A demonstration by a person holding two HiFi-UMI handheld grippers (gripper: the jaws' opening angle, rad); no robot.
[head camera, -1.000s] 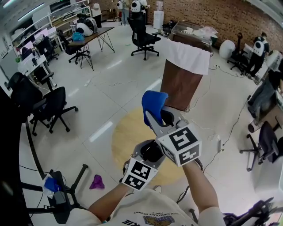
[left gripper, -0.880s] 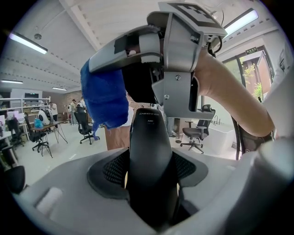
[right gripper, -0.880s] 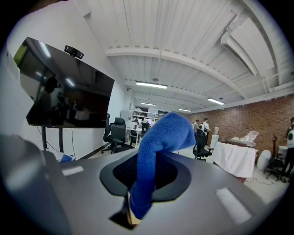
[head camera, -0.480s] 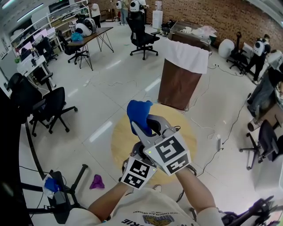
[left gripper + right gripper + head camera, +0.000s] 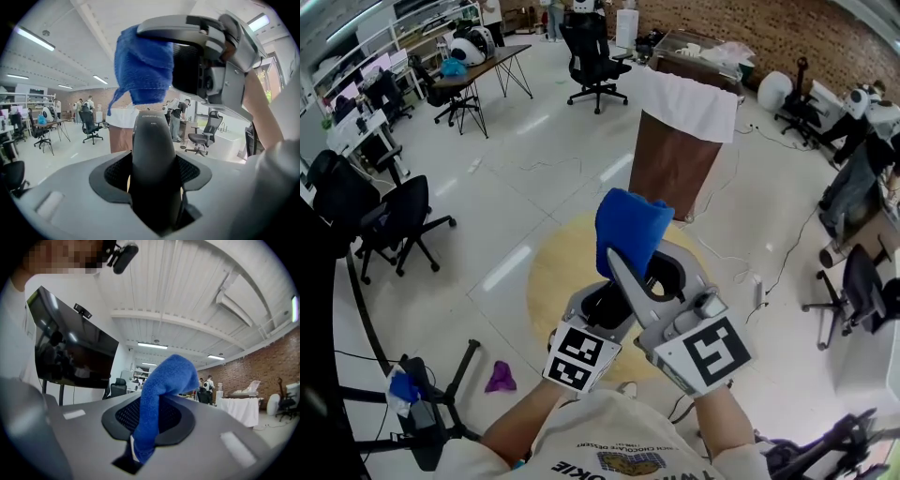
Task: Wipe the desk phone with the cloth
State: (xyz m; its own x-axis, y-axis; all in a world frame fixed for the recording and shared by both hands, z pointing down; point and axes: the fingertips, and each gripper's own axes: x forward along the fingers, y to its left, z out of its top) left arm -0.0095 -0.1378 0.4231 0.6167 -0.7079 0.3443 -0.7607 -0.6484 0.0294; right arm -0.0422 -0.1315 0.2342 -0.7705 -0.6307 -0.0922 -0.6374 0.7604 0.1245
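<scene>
Looking down, head view: right gripper [image 5: 623,267] clenched on the blue cloth [image 5: 630,227], held up just beside the left gripper [image 5: 602,314]; no phone base in sight.
Left gripper view: jaws clamp the black handset [image 5: 154,173]; cloth hangs just above its tip; a hard rub could twist it loose.
Right gripper view: only 1 cloth end is pinched; it may pull out.

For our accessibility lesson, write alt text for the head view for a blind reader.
Seen from above, the right gripper clamps a blue cloth beside the left gripper, which clamps a black phone handset. Below lies a white office floor with a brown bin.
</scene>
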